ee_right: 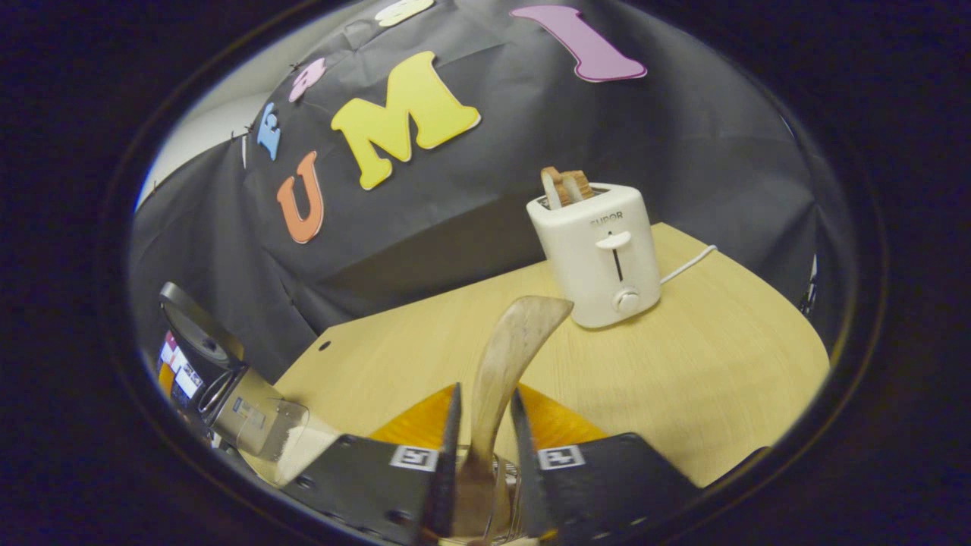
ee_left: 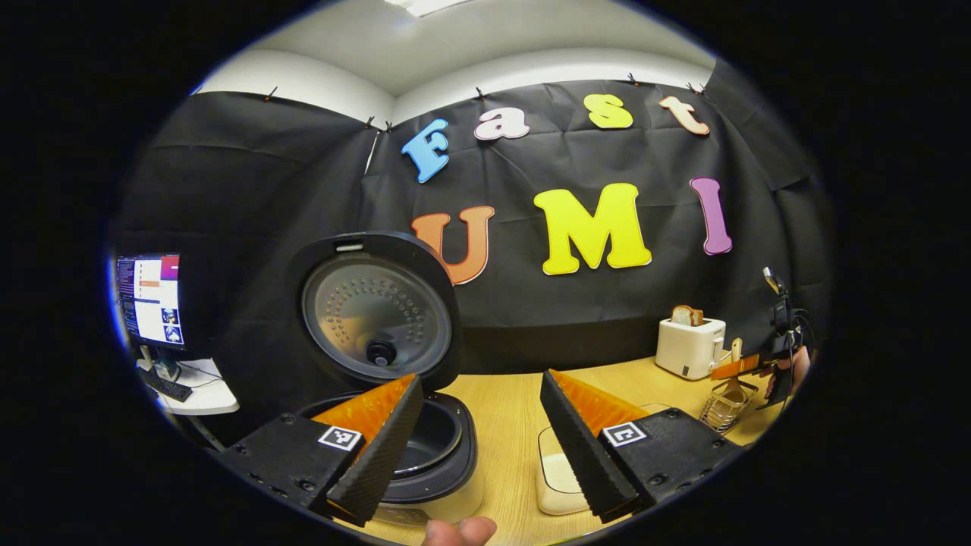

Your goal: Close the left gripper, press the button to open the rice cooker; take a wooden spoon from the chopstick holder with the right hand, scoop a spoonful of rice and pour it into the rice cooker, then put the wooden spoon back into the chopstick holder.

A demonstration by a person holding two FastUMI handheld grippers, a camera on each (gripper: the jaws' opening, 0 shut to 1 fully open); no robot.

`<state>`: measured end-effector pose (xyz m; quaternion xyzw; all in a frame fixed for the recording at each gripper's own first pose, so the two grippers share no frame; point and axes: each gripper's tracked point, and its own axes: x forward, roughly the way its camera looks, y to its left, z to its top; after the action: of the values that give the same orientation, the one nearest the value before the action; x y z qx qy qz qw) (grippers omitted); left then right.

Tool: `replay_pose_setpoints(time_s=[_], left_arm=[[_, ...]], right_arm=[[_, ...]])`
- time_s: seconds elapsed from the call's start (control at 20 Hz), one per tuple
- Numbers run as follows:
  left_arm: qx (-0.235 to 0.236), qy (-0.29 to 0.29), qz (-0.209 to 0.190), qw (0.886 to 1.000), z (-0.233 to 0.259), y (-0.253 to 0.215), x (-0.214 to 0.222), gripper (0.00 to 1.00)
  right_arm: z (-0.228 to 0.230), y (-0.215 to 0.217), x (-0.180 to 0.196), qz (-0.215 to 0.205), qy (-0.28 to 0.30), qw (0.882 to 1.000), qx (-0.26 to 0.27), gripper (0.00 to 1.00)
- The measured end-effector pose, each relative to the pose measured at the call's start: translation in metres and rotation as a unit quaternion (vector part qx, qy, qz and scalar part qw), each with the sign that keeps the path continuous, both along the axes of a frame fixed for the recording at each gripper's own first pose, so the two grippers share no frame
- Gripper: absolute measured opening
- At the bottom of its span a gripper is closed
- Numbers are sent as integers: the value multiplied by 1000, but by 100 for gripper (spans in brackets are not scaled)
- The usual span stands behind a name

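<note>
Wooden spoon [ee_right: 516,341] pinched in R gripper [ee_right: 485,425] fingers nr "SUPOR" toaster [ee_right: 599,258]; L gripper [ee_left: 482,413] fingers spread.

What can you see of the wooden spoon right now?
The wooden spoon is pale, grainy wood with a broad, rounded, slightly curved end. In the right gripper view it stands nearly upright between the right gripper fingers, which sit close on either side of its handle. Its lower end is hidden. Behind it lies the wooden table.
</note>
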<state>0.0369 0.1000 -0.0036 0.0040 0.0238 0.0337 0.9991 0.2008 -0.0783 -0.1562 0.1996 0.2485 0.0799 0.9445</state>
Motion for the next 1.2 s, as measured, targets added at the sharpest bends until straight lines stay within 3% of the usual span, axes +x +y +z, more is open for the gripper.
replay_pose_setpoints(time_s=[0.05,0.1,0.15,0.2,0.6,0.9,1.05,1.2], left_arm=[[0,0,0,1000,0,0,-1,99],[1,2,1,1000,-2,1,-1,99],[1,3,3,1000,-3,3,-2,99],[0,3,4,1000,-3,4,-2,99],[-12,15,1,1000,-9,11,-7,99],[-19,8,3,1000,1,26,-16,99],[-2,7,12,1000,2,39,-20,99],[20,7,29,999,4,59,-25,99]], right_arm=[[-1,2,-1,0,4,1000,3,18],[2,3,-1,4,3,1000,15,9],[6,1,-6,0,4,1000,11,8],[5,3,-4,0,1,1000,4,1],[55,3,-22,-27,-76,995,-53,0],[118,4,-30,-69,-135,984,-97,0],[149,25,-36,-71,-158,979,-104,0],[171,75,-42,-42,-172,978,-110,0]])
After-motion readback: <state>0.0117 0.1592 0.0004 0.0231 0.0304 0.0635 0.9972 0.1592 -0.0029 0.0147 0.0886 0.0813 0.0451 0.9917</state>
